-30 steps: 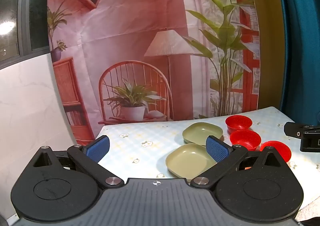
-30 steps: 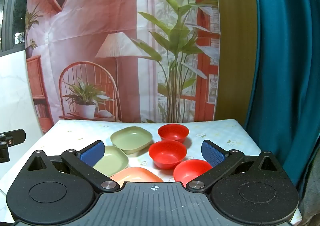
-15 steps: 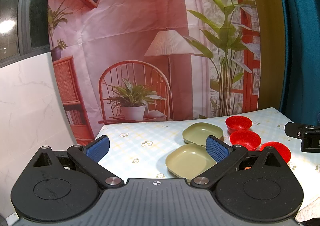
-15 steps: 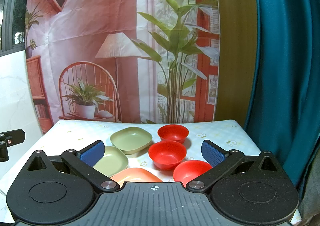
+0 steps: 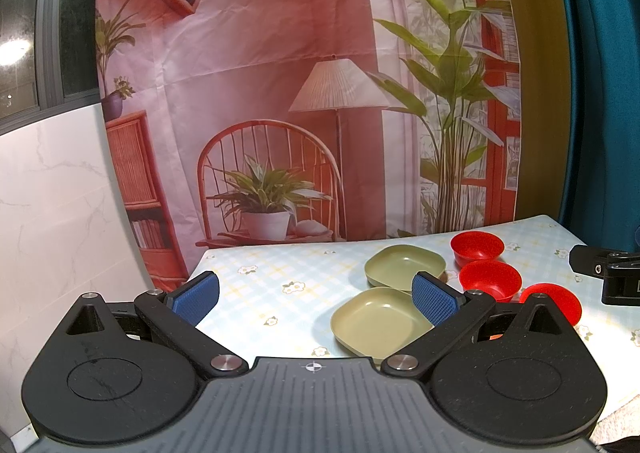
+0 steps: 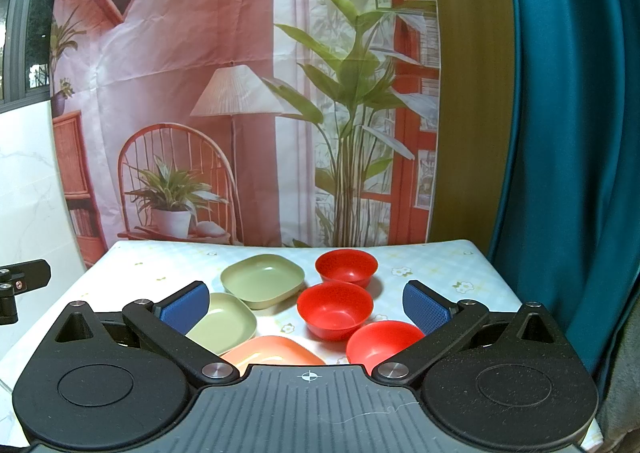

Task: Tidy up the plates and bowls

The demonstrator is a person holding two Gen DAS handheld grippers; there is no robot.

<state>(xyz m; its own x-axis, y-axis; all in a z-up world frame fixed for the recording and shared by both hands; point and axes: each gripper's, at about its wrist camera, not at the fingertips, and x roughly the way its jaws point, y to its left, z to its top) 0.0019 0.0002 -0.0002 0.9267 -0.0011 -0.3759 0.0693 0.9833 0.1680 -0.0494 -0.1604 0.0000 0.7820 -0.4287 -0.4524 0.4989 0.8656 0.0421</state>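
Note:
Two green square plates lie on the flowered tablecloth: a far one (image 6: 262,280) (image 5: 404,265) and a near one (image 6: 224,323) (image 5: 380,321). An orange plate (image 6: 276,351) lies nearest me, partly hidden by the right gripper body. Three red bowls stand in a row to their right: far (image 6: 347,265) (image 5: 477,247), middle (image 6: 335,309) (image 5: 490,279), near (image 6: 382,339) (image 5: 554,299). My left gripper (image 5: 316,295) is open and empty, above the table left of the plates. My right gripper (image 6: 306,307) is open and empty, above the dishes.
A printed backdrop (image 6: 240,93) hangs behind the table. A teal curtain (image 6: 560,133) hangs at the right. A white marble wall (image 5: 52,193) is at the left. The table's left edge (image 5: 200,265) and right edge (image 6: 492,273) are near the dishes.

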